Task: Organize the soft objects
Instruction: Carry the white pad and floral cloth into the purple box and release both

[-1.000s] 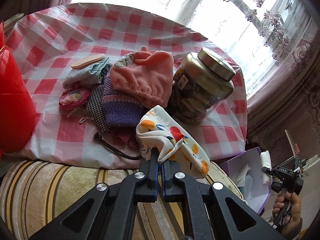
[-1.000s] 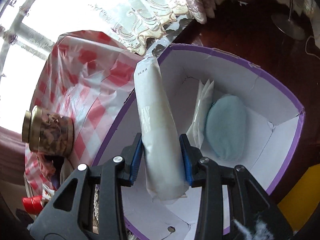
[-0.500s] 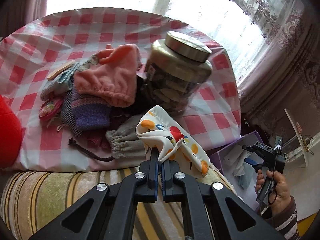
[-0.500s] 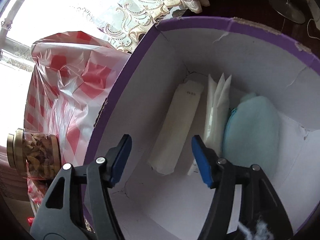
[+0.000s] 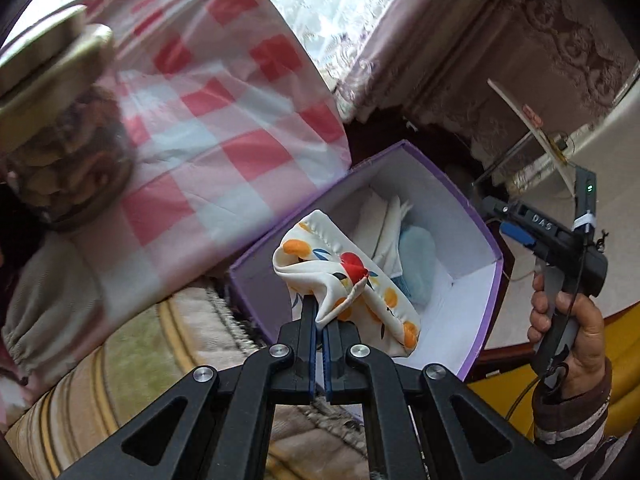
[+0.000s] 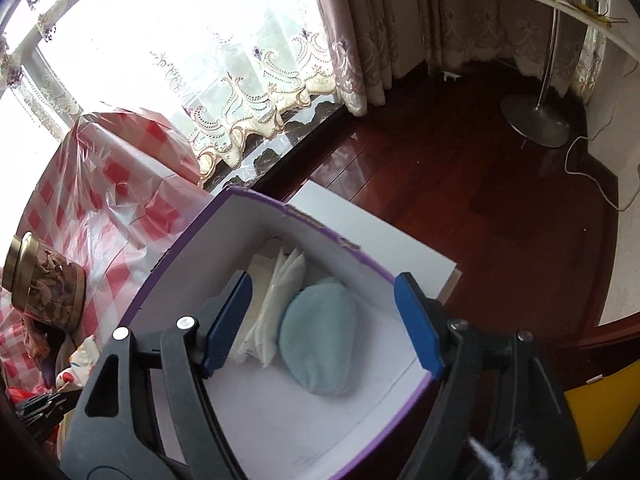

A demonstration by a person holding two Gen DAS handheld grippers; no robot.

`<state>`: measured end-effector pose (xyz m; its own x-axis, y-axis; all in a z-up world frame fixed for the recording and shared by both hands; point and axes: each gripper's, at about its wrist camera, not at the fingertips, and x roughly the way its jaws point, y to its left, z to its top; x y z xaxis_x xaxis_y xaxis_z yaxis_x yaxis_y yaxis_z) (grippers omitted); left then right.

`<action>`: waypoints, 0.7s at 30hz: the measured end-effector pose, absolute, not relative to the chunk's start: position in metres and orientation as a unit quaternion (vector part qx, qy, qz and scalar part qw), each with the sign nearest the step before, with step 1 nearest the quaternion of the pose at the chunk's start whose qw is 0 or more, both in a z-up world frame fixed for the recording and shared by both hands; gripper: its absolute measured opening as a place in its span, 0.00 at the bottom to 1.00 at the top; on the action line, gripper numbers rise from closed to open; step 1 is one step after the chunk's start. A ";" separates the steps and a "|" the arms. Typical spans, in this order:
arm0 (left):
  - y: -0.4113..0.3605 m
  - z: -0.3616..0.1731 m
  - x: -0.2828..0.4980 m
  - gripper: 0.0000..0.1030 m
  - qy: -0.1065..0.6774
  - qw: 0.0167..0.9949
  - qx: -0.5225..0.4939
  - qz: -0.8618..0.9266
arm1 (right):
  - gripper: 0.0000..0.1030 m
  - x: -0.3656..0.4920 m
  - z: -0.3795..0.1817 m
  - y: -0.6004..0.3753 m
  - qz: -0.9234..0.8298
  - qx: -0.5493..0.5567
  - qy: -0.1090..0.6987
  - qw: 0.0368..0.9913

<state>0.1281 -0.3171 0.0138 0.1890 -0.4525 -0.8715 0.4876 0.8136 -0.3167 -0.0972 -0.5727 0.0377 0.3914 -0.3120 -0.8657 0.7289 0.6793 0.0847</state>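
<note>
We see a glass jar with a brass-coloured lid (image 6: 44,280) standing on the red-and-white checked tablecloth (image 5: 224,120), its contents brown and dry-looking. Below the cloth's edge runs a striped, beige-green upholstered surface (image 5: 132,364). Behind it, an embroidered lace curtain (image 6: 248,92) hangs before a bright window, with a heavier mauve drape (image 6: 376,28) beside it. On the dark red wooden floor (image 6: 460,184) stands a floor lamp's round metal base (image 6: 534,120), a white cable (image 6: 592,168) trailing near it.

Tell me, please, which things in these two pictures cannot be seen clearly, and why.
- Glass jar, left wrist view: blurred by motion, contents unreadable.
- White packet, right wrist view: mostly hidden behind the right gripper finger.
- Blue pouch, left wrist view: partly covered by the fruit-print cloth.
- Purple box: near corner cut off by gripper.
</note>
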 end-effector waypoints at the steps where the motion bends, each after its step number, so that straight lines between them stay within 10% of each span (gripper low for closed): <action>1: -0.331 0.004 0.130 0.02 0.578 0.754 0.029 -0.309 | 0.75 -0.103 0.042 -0.576 -0.330 0.226 0.444 0.802; 21: -0.462 -0.100 0.169 0.02 0.613 0.710 0.200 -0.282 | 0.76 -0.134 0.027 -0.604 -0.327 0.240 0.451 0.795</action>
<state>0.1690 -0.4618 -0.1002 0.0891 -0.1557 -0.9838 0.6451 0.7615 -0.0621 -0.1340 -0.6044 0.0270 0.3802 -0.3035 -0.8737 0.7359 0.6715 0.0870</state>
